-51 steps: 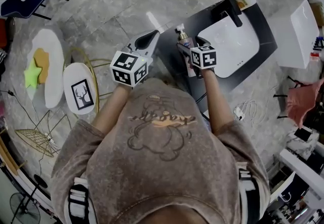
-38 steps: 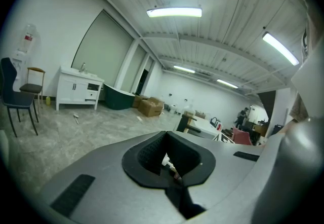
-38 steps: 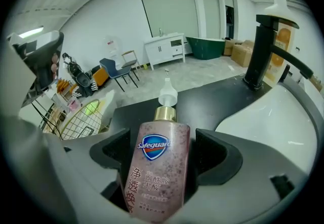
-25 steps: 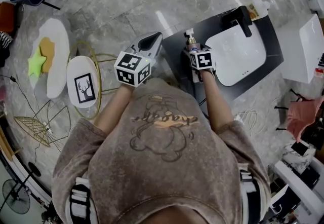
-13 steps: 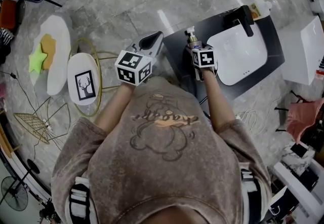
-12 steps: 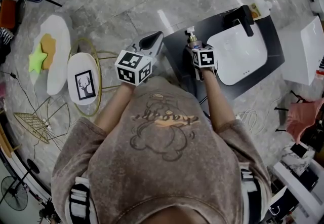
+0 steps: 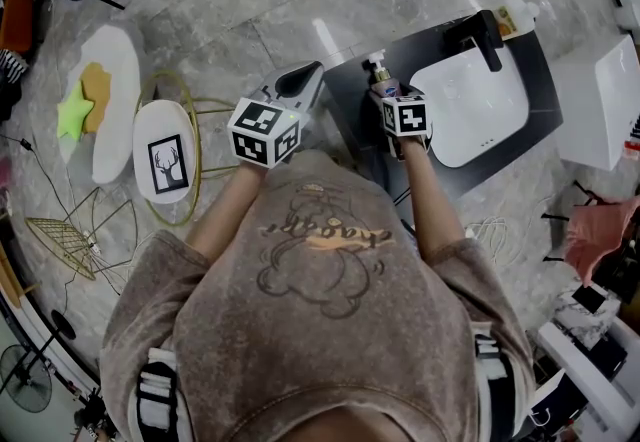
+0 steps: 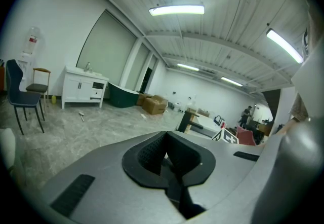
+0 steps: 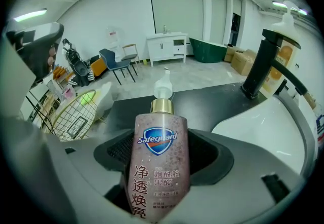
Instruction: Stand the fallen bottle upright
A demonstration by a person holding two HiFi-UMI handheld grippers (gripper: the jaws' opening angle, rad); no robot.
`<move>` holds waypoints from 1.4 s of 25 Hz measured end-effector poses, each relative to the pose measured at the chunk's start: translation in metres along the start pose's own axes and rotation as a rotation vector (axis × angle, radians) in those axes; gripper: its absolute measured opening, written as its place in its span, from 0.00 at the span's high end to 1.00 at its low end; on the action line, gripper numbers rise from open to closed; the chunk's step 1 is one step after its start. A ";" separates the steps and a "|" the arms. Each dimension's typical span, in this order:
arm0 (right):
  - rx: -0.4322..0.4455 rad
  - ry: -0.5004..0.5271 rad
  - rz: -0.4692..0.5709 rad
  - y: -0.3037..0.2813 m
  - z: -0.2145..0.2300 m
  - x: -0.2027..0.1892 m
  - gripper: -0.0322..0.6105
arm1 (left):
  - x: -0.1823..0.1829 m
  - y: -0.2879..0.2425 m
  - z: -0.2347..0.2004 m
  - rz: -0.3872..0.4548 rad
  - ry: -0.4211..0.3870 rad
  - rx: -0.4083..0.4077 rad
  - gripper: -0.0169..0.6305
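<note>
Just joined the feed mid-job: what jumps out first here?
A pink Safeguard bottle fills the view from the right gripper, whose jaws have just been closing on it. Right of it sits a white basin with a black tap.

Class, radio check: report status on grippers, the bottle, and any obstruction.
Left gripper jaws together, empty. Right gripper jaws just closing, gripping soap bottle. Bottle upright over dark counter. Beside it the basin, not blocking.
</note>
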State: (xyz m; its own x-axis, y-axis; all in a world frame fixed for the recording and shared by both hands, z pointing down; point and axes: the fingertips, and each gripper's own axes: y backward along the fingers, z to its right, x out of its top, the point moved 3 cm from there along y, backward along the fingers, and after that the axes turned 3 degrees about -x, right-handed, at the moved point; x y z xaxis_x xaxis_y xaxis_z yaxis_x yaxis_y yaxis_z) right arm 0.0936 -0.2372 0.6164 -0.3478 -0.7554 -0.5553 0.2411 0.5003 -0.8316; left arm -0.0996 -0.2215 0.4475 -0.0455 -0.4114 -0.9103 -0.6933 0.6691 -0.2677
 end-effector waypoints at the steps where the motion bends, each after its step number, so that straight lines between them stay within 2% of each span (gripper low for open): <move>1: 0.000 -0.004 0.011 0.002 0.001 0.001 0.46 | 0.000 0.000 0.001 0.000 -0.001 -0.001 0.95; 18: -0.028 -0.053 0.248 0.062 0.010 0.030 0.46 | 0.000 -0.009 0.026 -0.011 -0.026 -0.072 0.95; 22: -0.046 -0.068 0.297 0.079 0.014 0.031 0.49 | -0.001 -0.011 0.034 -0.016 -0.033 -0.092 0.95; 35: -0.096 -0.071 0.376 0.116 0.011 0.018 0.51 | -0.005 -0.011 0.055 -0.034 -0.059 -0.140 0.95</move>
State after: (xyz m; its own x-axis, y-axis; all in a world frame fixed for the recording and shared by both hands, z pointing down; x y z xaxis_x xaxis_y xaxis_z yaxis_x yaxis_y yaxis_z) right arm 0.1254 -0.1976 0.5103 -0.1875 -0.5375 -0.8221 0.2524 0.7825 -0.5692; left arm -0.0523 -0.1929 0.4382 0.0190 -0.3923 -0.9196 -0.7873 0.5611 -0.2556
